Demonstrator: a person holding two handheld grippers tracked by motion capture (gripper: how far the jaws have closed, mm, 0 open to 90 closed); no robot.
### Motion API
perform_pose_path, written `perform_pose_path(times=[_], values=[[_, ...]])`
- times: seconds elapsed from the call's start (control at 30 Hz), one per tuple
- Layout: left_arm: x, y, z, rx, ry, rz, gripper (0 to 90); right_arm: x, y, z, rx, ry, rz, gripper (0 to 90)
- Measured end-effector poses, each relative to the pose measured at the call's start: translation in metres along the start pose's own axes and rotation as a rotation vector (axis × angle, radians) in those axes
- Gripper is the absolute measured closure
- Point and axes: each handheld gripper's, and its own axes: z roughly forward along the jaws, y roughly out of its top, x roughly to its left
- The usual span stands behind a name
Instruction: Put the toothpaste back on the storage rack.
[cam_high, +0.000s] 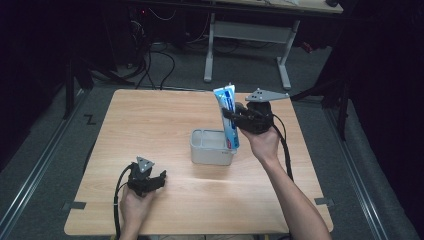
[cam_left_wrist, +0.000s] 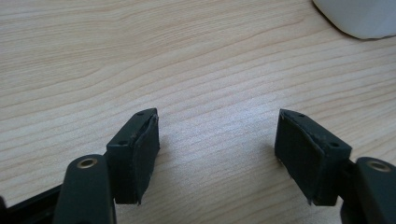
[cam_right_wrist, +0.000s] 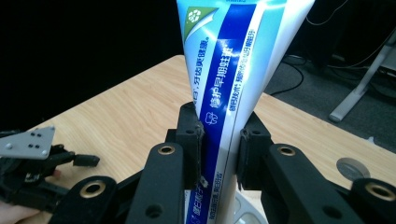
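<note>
Blue toothpaste tube stands near-upright in right claw, crimp up

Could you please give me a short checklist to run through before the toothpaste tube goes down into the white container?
1. Grip: right gripper shut on the toothpaste tube: ok.
2. Tube roughly upright, slightly tilted: ok.
3. Tube's lower end at the white container by its right wall; whether inside: cannot tell.
4. Container upright on the table: ok.
5. Left gripper open, resting on the table apart from the container: ok.
</note>
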Motion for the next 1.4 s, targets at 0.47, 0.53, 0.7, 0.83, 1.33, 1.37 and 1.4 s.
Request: perform_pose_path(times=[0.47, 0.53, 0.7, 0.83, 1.33, 1.37, 1.4], values=[[0.000, 0.000, 0.000, 0.001, -0.001, 0.002, 31.1, 0.001, 0.007, 0.030, 0.010, -0.007, -0.001, 74.7], [0.000, 0.001, 0.000, 0.005, -0.003, 0.002, 31.2, 0.001, 0.008, 0.032, 0.005, -0.003, 0.004, 74.7], [0.000, 0.001, 0.000, 0.005, -0.003, 0.002, 31.1, 0.004, 0.011, 0.039, 0.000, -0.001, -0.005, 74.5], [0.000, 0.001, 0.000, 0.006, -0.003, 0.002, 31.2, 0.005, 0.014, 0.044, -0.007, -0.003, -0.009, 74.3], [0.000, 0.000, 0.000, 0.003, -0.004, 0.004, 30.9, 0.011, 0.009, 0.065, 0.027, -0.011, -0.049, 74.0], [0.000, 0.000, 0.000, 0.003, -0.004, 0.006, 30.9, 0.011, 0.009, 0.066, 0.031, -0.011, -0.056, 73.9], [0.000, 0.000, 0.000, 0.003, -0.004, 0.005, 30.9, 0.012, 0.008, 0.068, 0.037, -0.011, -0.057, 73.9]])
